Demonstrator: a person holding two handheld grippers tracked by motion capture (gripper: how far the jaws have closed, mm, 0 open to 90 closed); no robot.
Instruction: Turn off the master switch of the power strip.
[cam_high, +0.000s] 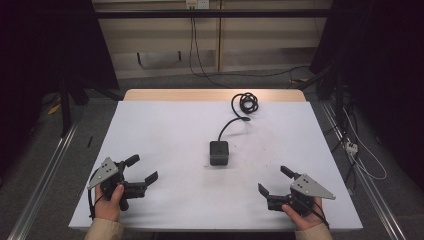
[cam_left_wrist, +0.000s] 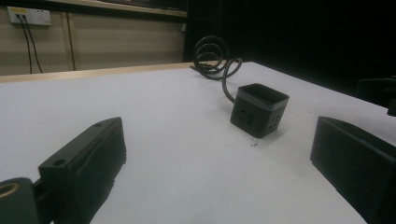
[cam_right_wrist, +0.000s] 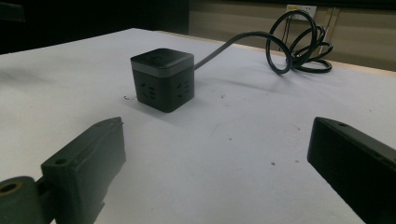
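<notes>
White desk (cam_high: 165, 130), bare in the main. Left tool (cam_high: 142, 174) and right tool (cam_high: 272, 179) at near corners, jaws spread wide, gripping nothing. Black socket cube (cam_high: 219, 152) upright mid-desk, between both, well apart; coiled cable (cam_high: 245, 103) at far edge.

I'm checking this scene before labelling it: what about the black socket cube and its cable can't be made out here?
- Socket cube: its far sides are turned away in both gripper views; the high view is too small to read socket holes.
- Cable coil: the plug end is lost among the overlapping loops; too small in the high view.
- Marking on the cube's top: too dim and blurred to read in the right gripper view.
</notes>
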